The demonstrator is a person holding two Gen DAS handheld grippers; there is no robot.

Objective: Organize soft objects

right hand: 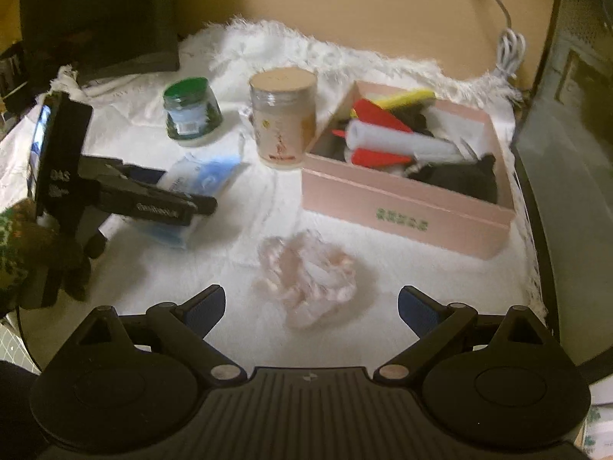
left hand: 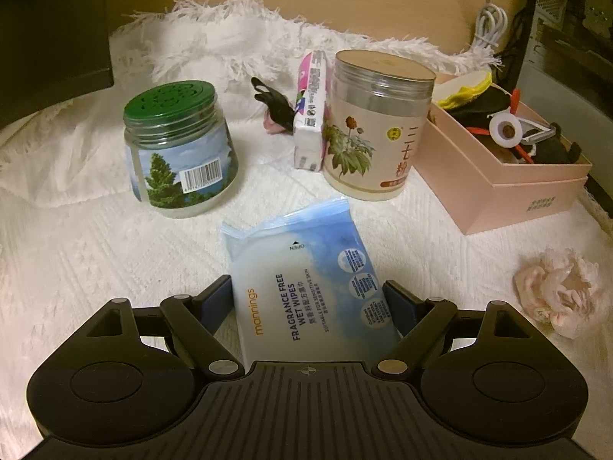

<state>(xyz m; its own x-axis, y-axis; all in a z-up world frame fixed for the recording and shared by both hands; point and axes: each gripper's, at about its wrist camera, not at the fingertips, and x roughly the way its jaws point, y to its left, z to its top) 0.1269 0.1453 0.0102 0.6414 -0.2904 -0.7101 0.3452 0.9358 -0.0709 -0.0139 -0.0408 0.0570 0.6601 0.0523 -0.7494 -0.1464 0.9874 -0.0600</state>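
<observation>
The left gripper (left hand: pixel 308 299) has its two blue-padded fingers (left hand: pixel 220 301) set against the long sides of a flat, pale blue soft pack of fragrance-free wet wipes (left hand: pixel 306 287); the pads touch the pack and it sits between them, reaching back to the gripper body. From the right wrist view the same pack (right hand: pixel 199 176) tilts with its far end up, though blur hides whether its near end is off the cloth. The right gripper (right hand: pixel 311 308) stands wide apart with nothing between its pads, hovering just short of a crumpled pale pink fabric flower (right hand: pixel 306 276) that lies on the white textured cloth (left hand: pixel 95 260) near the front edge, right of the middle.

Toward the right edge of the cloth stands an open pink cardboard box (left hand: pixel 509 191), holding red, yellow, white and black soft pieces; the pink flower (left hand: pixel 555 291) lies in front of it, apart from it. Behind the wipes stand a clear glass jar with a green vented lid and a pine-tree label (left hand: pixel 176 153) on the left and a clear plastic canister with a tan lid and a plant drawing (left hand: pixel 375 126) on the right, close beside the box. A pink and white tissue packet (left hand: pixel 310 115) stands on end, touching the canister's left side, with a small black clip (left hand: pixel 274 103) just behind it. A fluffy white fringe (left hand: pixel 237 30) runs along the back edge, and a coiled white cable (left hand: pixel 488 27) lies at the back right corner
</observation>
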